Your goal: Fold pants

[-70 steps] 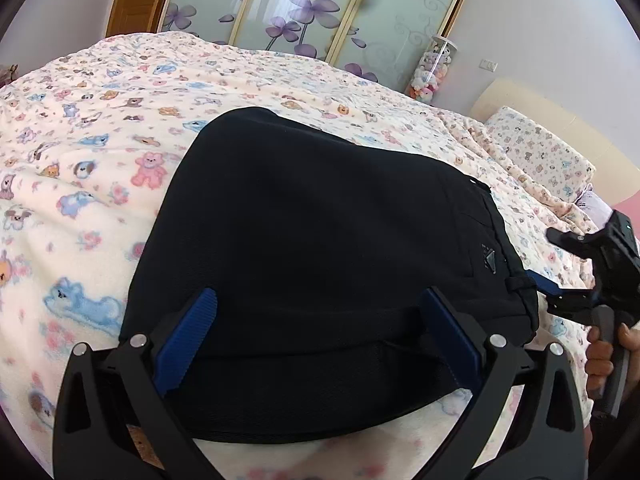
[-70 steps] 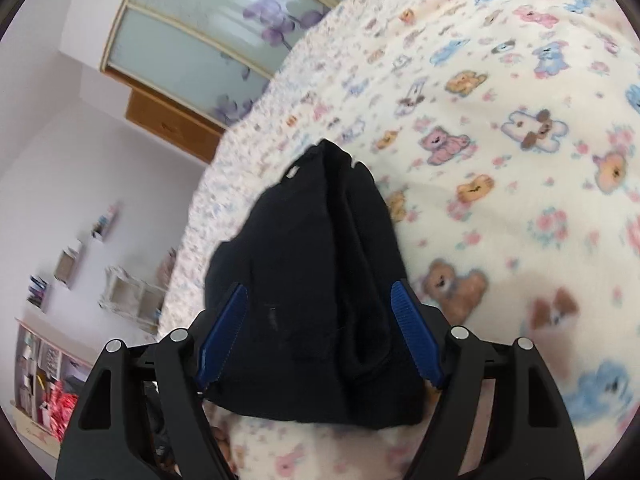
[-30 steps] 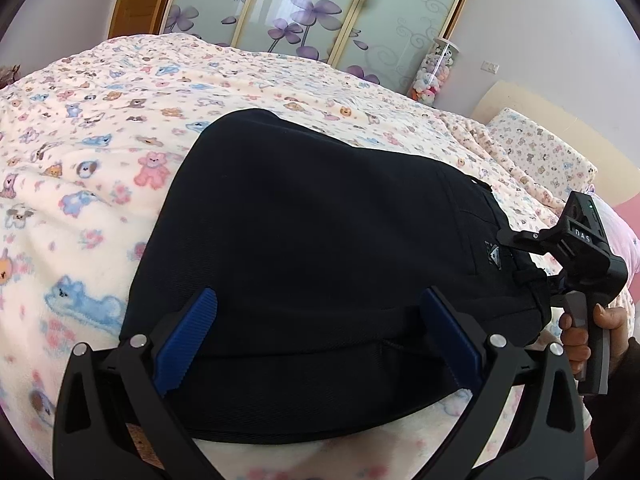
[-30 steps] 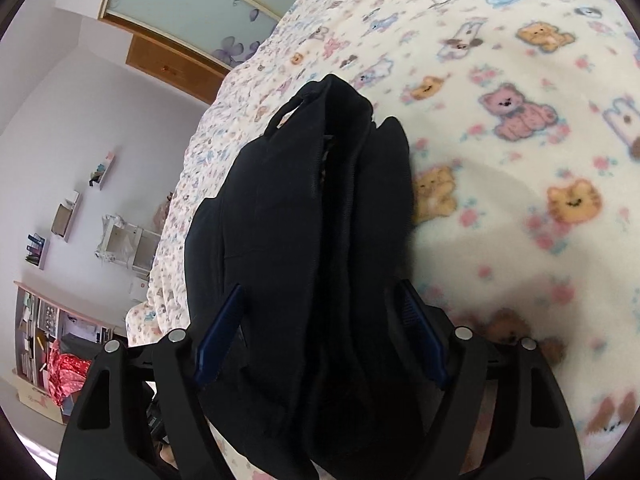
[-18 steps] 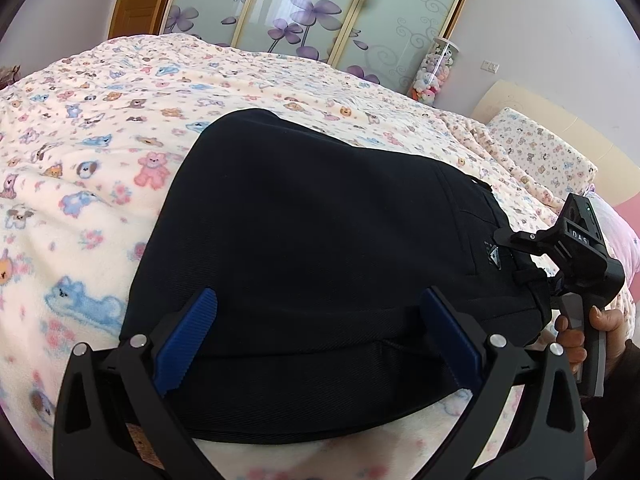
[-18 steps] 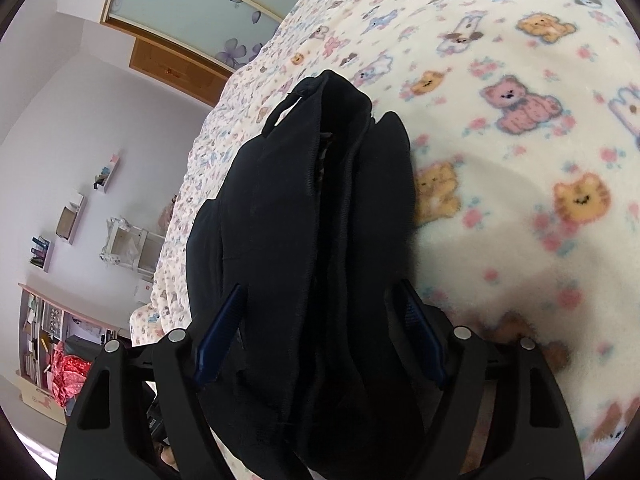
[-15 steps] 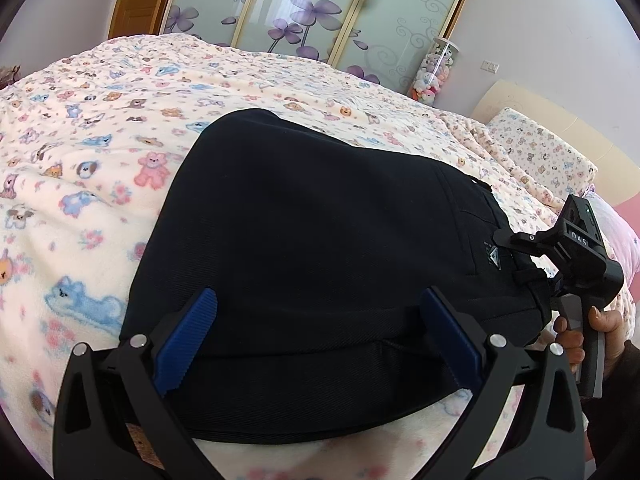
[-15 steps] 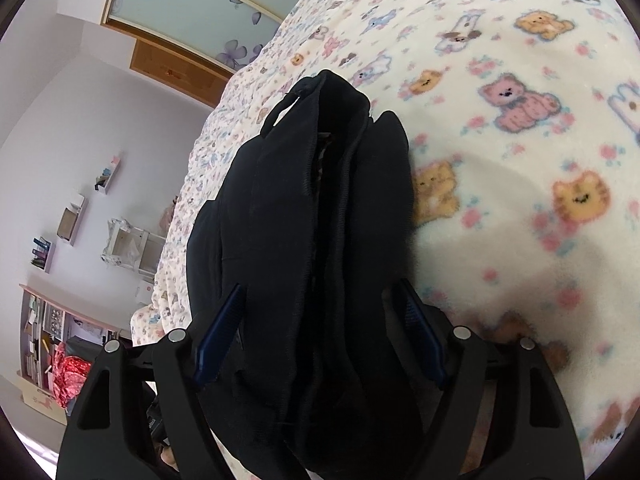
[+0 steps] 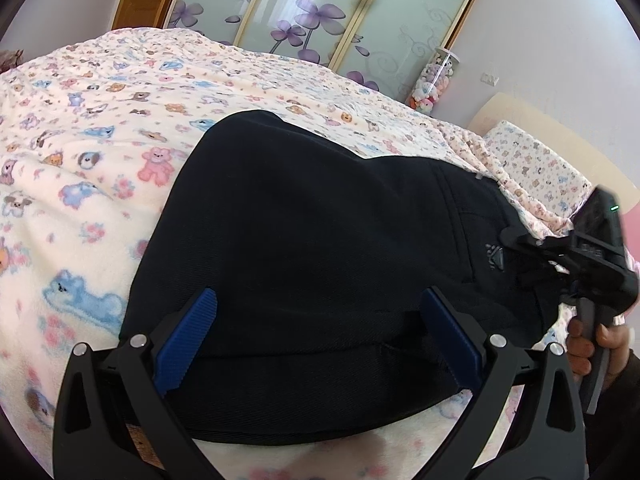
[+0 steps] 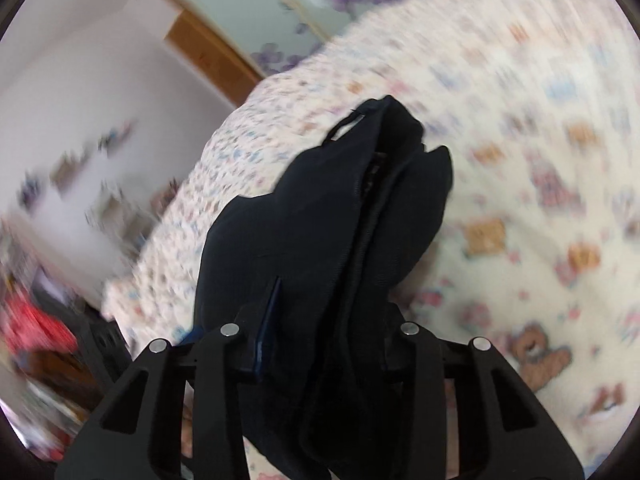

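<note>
The black pants lie folded in a thick bundle on the bed. My left gripper is open, its blue pads on either side of the near folded edge, not pinching it. My right gripper shows at the right of the left wrist view, at the waistband end. In the right wrist view the right gripper has closed on the stacked layers of the pants, which fill the space between its jaws. That view is blurred.
A cream bedspread with a bear print covers the bed. A pillow and headboard lie at the right. Frosted sliding doors with purple flowers stand behind. Shelves and clutter lie past the bed's edge.
My right gripper moved in onto the waistband end and has closed from open onto the pants layers. The right view now blurs with motion. The left gripper has not moved.
</note>
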Demonstrator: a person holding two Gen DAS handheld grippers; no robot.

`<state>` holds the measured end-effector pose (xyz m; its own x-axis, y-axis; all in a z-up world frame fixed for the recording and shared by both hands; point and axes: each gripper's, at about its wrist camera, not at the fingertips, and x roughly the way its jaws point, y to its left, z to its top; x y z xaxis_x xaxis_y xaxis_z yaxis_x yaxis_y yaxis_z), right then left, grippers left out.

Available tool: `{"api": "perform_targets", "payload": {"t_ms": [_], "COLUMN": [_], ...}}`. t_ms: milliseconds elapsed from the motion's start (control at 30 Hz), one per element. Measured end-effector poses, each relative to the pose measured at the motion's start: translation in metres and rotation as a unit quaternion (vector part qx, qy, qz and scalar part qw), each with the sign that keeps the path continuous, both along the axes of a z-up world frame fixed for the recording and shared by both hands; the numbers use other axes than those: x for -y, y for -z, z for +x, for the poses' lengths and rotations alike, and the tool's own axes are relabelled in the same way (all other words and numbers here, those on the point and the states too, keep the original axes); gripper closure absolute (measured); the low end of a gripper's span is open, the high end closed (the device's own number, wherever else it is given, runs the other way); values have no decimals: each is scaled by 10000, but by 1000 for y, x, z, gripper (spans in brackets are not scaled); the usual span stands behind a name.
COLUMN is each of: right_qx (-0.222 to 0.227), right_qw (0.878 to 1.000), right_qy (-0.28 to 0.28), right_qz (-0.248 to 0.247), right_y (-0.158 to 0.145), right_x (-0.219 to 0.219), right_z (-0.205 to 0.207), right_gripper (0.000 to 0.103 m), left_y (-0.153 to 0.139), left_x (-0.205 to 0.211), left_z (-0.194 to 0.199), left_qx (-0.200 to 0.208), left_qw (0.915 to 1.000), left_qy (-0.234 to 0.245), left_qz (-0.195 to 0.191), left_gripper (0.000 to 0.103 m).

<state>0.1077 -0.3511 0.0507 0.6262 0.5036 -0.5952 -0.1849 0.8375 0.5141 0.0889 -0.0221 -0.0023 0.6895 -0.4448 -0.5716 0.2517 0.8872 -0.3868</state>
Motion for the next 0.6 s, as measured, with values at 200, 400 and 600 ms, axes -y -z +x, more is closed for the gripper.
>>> {"api": "perform_targets", "payload": {"t_ms": [200,400,600], "right_qx": [811,330,248], "right_qw": [9882,9994,9930], "right_qy": [-636,-53,288], "right_qz": [-1133,-65,1117], "right_y": [-30,-5,35], "right_x": [-60,-13,23], "right_z": [-19,-10,-13], "right_gripper": [64,66,66], "left_y": [1,-12,-39], "left_x": [-4,-29,-91], "left_z": [1,2,39], "left_qx": [-18,-153,-878], "left_qw": [10000,9969,9870], "left_qy": [-59,171,178], "left_qz": [-53,-746,-1334], "left_gripper": [2,2,2]}}
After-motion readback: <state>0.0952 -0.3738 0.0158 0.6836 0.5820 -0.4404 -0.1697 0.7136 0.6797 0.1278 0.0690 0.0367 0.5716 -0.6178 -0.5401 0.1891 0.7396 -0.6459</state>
